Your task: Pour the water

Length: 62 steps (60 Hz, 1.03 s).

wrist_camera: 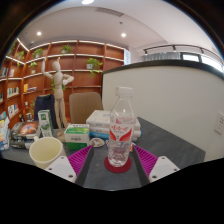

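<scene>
Here, a clear water bottle (121, 128) stands upright on the tabletop (165, 140), its long axis vertical, between the gripper (112, 160)'s wide-open jaws with gaps either side; a cream cup (45, 151) waits near, left of it.

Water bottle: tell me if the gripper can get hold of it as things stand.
Probably yes. The water bottle stands upright between the open gripper fingers, a gap at each side, nothing in between. The cup sits off to the side, clear of the fingers.
</scene>
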### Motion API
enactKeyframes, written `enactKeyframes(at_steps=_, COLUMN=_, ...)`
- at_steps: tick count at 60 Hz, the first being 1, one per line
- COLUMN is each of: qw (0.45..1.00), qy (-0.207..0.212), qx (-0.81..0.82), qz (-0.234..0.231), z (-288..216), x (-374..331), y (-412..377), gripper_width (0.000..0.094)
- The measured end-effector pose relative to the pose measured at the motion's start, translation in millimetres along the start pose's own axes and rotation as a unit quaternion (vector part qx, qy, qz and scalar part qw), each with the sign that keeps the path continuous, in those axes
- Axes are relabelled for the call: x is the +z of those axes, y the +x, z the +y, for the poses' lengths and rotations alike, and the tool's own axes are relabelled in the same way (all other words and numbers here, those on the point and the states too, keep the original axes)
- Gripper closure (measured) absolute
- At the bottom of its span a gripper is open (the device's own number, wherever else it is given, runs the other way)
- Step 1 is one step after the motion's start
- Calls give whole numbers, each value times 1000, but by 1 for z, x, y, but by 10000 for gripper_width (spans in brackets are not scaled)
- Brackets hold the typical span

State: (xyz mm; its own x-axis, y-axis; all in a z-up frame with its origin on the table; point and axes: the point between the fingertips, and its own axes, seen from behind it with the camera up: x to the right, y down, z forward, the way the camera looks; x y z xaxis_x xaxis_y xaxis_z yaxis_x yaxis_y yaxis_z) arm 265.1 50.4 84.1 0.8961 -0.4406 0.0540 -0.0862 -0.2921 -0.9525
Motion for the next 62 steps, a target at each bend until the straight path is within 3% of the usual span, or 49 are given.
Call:
enactKeyframes(at_steps=11, qw=1000, qy=9, qx=-10, qz=-24, z=3, x=-84, y=-8, gripper_width=128)
enactKeyframes(at_steps=25, qw=995, qy=72, qx=30, qz=-61, z=-27, x=-173, y=-21, gripper_width=125)
enactKeyframes(at_steps=34, qw=993, qy=81, qx=21, qz=-81, z=-34, x=-200, y=-41, gripper_width=134)
enactKeyframes(at_steps=52, qw=985, qy=45, qx=-17, qz=-168, z=-13, x=-240, y=-106, gripper_width=137)
enactKeyframes(at_steps=62, qw=980, qy=42, qx=-31, qz=-190, z=-5, x=-252, y=-133, gripper_width=130)
